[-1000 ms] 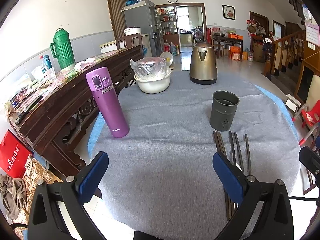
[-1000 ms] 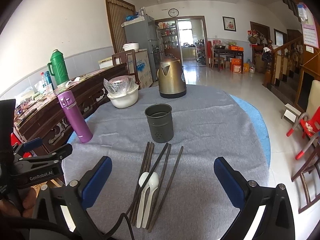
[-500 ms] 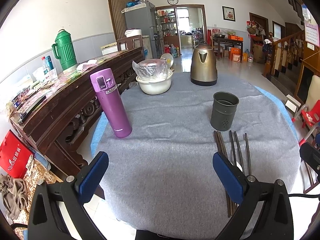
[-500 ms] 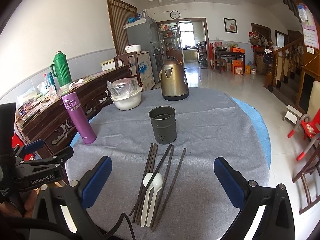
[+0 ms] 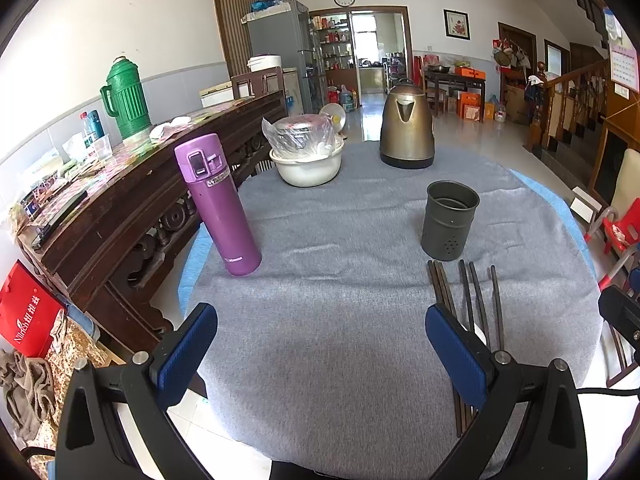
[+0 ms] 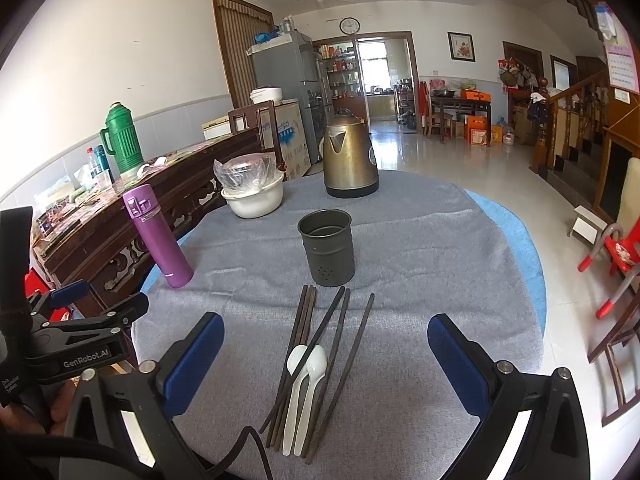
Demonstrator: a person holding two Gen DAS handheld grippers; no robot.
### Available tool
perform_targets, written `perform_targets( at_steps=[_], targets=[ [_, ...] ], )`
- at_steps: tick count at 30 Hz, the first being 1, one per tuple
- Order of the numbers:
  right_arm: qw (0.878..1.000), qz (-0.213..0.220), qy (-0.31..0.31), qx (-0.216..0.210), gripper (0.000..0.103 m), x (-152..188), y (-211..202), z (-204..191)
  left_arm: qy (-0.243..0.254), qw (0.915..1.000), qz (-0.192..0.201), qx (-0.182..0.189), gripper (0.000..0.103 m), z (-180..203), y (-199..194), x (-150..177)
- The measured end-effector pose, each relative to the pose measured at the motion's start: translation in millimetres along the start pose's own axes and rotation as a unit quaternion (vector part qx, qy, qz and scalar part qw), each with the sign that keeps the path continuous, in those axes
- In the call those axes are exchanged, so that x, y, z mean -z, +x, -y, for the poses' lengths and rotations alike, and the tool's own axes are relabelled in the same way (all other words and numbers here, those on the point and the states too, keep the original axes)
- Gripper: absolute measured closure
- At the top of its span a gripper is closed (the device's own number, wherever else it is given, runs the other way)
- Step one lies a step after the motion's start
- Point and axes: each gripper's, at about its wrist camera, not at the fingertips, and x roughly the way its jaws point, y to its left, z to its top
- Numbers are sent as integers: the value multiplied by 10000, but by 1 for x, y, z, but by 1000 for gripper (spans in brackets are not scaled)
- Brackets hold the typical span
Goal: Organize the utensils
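Several dark chopsticks lie side by side on the grey tablecloth, with two white spoons among them. Just beyond stands a dark metal utensil holder, upright and seemingly empty. My right gripper hovers open above the near end of the utensils, which lie between its blue pads. In the left wrist view the chopsticks run partly behind the right pad, and the holder stands past them. My left gripper is open over bare cloth left of the chopsticks, holding nothing.
A purple flask stands at the table's left. A white bowl with a bagged pot and a brass kettle sit at the far side. A dark wooden sideboard runs along the left; red chairs stand on the right.
Both views have shifted slightly: the flask, holder and chopsticks sit a little further right and lower in the frames. Both grippers stay open; nothing on the table has moved.
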Motion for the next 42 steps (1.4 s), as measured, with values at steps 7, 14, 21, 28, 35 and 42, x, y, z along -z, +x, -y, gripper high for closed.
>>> perform_targets(
  at_steps=[7, 14, 21, 28, 35, 42],
  targets=[
    [9993, -226, 307, -9, 0, 0, 19, 15, 16, 9995, -257, 158, 0, 3, 23, -2],
    [9943, -658, 844, -9, 7, 4, 60, 47, -89, 9949, -820, 574, 0, 6, 67, -5],
    [9713, -1390, 1892, -370, 45, 9, 124, 93, -183, 9810, -1476, 1245, 16, 20, 124, -13],
    [9616, -1752, 2060, -465, 63, -4, 189, 102, -224, 9574, -2072, 1998, 46, 43, 180, -27],
    [9547, -2129, 2028, -459, 67, -9, 230, 102, -183, 9364, -2506, 2449, 53, 68, 224, -34],
    [9514, -2477, 1801, -328, 79, -6, 253, 94, -50, 9259, -2709, 2631, 75, 88, 248, -40]
  ],
)
